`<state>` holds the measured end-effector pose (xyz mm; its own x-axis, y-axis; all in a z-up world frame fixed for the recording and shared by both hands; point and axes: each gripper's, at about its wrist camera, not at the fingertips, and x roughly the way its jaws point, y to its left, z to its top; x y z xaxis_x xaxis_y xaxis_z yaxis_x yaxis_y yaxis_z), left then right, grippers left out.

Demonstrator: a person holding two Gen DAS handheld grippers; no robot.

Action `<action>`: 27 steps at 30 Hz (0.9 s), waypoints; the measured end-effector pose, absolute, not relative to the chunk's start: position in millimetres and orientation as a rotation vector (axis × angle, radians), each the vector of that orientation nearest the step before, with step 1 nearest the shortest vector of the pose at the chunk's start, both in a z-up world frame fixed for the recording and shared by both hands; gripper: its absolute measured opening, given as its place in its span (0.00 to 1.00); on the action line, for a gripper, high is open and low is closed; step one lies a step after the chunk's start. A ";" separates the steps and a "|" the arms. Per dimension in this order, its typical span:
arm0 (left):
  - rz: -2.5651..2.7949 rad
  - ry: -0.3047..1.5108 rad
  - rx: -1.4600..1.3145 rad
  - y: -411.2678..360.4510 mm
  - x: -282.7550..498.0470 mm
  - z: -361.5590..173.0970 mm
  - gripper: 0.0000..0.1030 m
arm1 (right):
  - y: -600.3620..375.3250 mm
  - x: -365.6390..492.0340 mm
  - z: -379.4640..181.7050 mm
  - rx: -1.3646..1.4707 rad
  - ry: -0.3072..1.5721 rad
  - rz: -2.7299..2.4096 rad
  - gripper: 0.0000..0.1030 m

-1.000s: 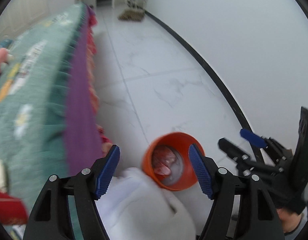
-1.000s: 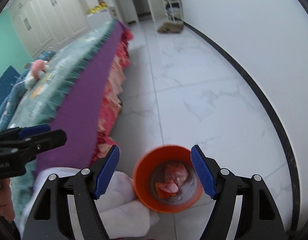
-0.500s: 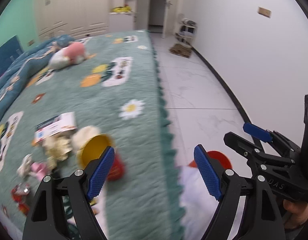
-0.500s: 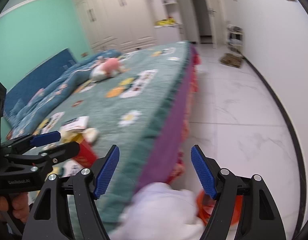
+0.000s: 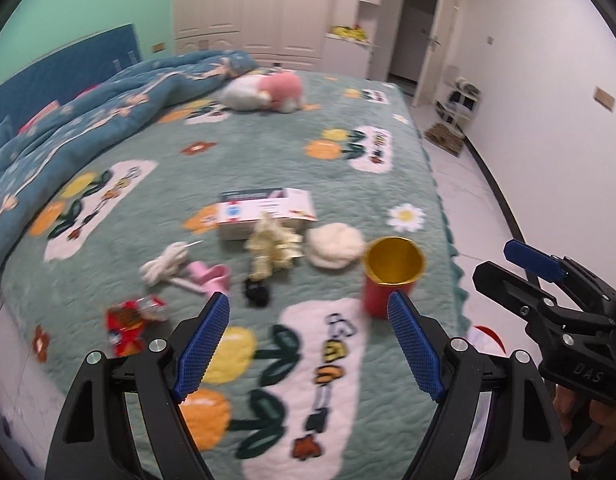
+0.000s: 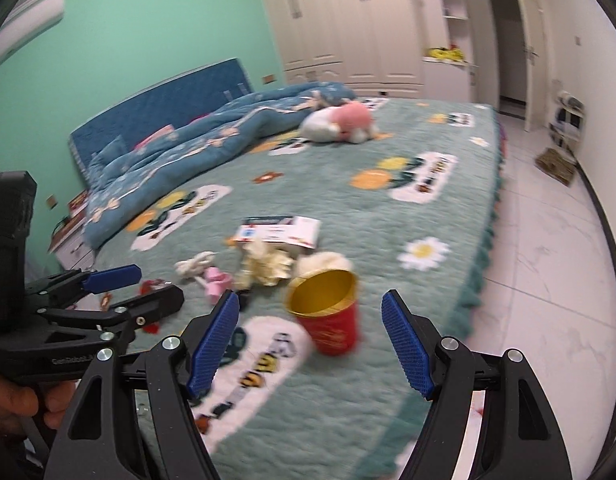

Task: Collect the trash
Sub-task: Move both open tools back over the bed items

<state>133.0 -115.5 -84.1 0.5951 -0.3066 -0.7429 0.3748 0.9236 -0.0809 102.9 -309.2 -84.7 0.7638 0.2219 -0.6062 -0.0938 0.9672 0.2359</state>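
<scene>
Trash lies on the green bedspread (image 5: 348,184): a red cup with a gold inside (image 5: 391,276) (image 6: 329,312), a white box (image 5: 264,214) (image 6: 280,232), crumpled yellowish paper (image 5: 272,250), a white wad (image 5: 335,245), a pink piece (image 5: 210,276), a white twisted scrap (image 5: 166,266), a black bit (image 5: 256,294) and a red wrapper (image 5: 128,318). My left gripper (image 5: 308,344) is open and empty above the bed, short of the trash. My right gripper (image 6: 310,340) is open and empty, the cup just beyond its fingertips.
A pink and white plush toy (image 5: 268,92) and a blue duvet (image 5: 88,120) lie further up the bed. White tiled floor (image 6: 548,240) runs along the bed's right side. A sliver of the orange bin (image 5: 488,332) shows past the bed's edge.
Both grippers have swung up from the orange bin on the floor to face the bed. The trash on the bedspread has come into full view. Both stay open.
</scene>
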 end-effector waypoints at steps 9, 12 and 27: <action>-0.292 0.856 0.024 -51.7 144.2 -92.2 0.79 | -243.1 137.1 -79.8 0.121 0.704 0.282 0.72; -0.264 0.869 0.000 -34.6 148.9 -97.6 0.79 | -223.0 151.4 -83.8 0.100 0.722 0.311 0.72; -0.139 0.977 -0.081 24.1 187.8 -146.1 0.79 | -160.0 211.0 -115.9 0.039 0.809 0.421 0.72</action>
